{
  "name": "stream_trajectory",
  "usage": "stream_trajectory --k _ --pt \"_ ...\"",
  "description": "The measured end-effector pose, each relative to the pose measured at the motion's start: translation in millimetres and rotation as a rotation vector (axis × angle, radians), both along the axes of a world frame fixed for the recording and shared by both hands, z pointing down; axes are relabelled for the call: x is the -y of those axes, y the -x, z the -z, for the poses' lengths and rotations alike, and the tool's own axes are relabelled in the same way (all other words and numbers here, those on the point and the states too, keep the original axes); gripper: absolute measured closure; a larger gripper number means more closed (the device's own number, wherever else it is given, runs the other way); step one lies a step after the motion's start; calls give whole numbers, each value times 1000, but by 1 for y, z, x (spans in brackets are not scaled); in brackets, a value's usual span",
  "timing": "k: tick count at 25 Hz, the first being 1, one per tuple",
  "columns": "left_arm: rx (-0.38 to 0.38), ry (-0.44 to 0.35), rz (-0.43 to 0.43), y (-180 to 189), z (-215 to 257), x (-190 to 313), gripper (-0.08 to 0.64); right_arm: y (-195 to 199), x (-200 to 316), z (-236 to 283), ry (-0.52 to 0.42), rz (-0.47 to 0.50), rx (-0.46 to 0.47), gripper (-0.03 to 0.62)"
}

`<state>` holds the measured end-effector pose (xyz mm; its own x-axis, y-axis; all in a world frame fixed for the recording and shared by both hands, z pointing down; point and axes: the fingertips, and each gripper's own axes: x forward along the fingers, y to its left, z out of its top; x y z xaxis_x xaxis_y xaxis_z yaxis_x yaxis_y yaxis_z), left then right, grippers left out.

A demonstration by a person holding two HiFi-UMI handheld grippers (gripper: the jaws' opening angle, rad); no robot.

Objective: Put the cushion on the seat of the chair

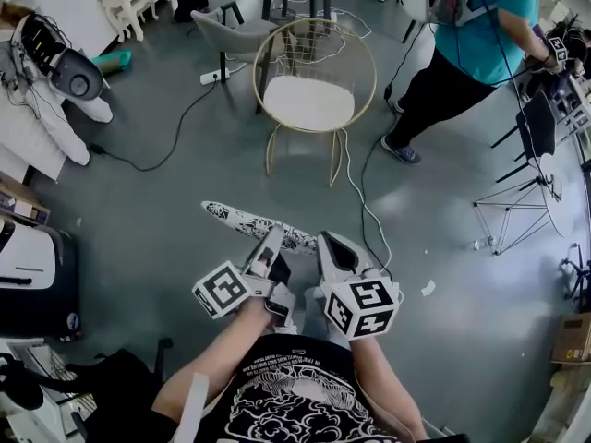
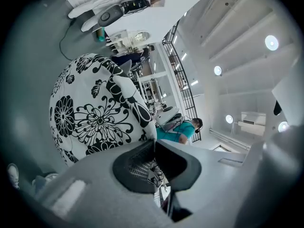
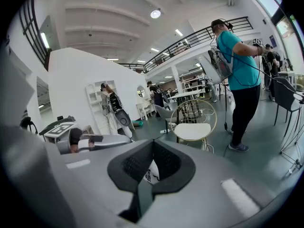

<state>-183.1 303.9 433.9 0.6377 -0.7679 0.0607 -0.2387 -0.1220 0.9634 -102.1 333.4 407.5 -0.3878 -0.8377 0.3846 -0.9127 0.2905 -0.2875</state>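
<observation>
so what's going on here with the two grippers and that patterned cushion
A person holds the black-and-white floral fabric cushion with the left gripper and right gripper both clamped on its near edge. The gold wire-frame chair with a white seat stands ahead, its seat bare. A bystander in a teal shirt stands beside it.

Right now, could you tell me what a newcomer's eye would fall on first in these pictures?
The black-and-white floral cushion, low in the middle of the head view, is pinched by the left claw and the right claw. Straight ahead stands a gold wire chair with a bare white seat. A person in a teal shirt stands to its right.
</observation>
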Motion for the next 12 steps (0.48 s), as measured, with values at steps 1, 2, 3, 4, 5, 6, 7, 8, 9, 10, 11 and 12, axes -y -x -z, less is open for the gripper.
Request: stream_trajectory --k 1,2,3,4,5,6,7,8,9,10,11,12 --pt "7 2 10 2 -1 6 551 0 5 -1 1 9 2 600" --pt "10 5 20 4 -2 12 551 0 11 -2 3 20 3 600" --pt "14 8 30 6 -3 18 551 0 18 -3 6 31 4 600" --pt "19 11 38 6 -4 25 551 -1 25 -4 9 41 6 601" --pt "25 12 43 4 -4 31 551 -4 32 -4 10 51 7 601" --pt "29 12 47 1 -4 38 551 -8 40 -4 11 61 7 601" --pt "25 12 50 -5 -3 45 551 -12 48 -4 11 72 7 600" --pt "9 11 54 -10 -1 53 549 -16 56 -5 12 85 6 601" --pt "-9 11 60 -15 1 60 551 -18 64 -6 14 99 4 601" --pt "-14 12 65 -19 2 67 551 -20 71 -7 16 116 1 600" --pt "-5 15 70 -21 1 73 549 -22 77 -9 19 132 -2 600" --pt "9 19 75 -23 -1 78 549 -25 82 -10 20 144 -2 601"
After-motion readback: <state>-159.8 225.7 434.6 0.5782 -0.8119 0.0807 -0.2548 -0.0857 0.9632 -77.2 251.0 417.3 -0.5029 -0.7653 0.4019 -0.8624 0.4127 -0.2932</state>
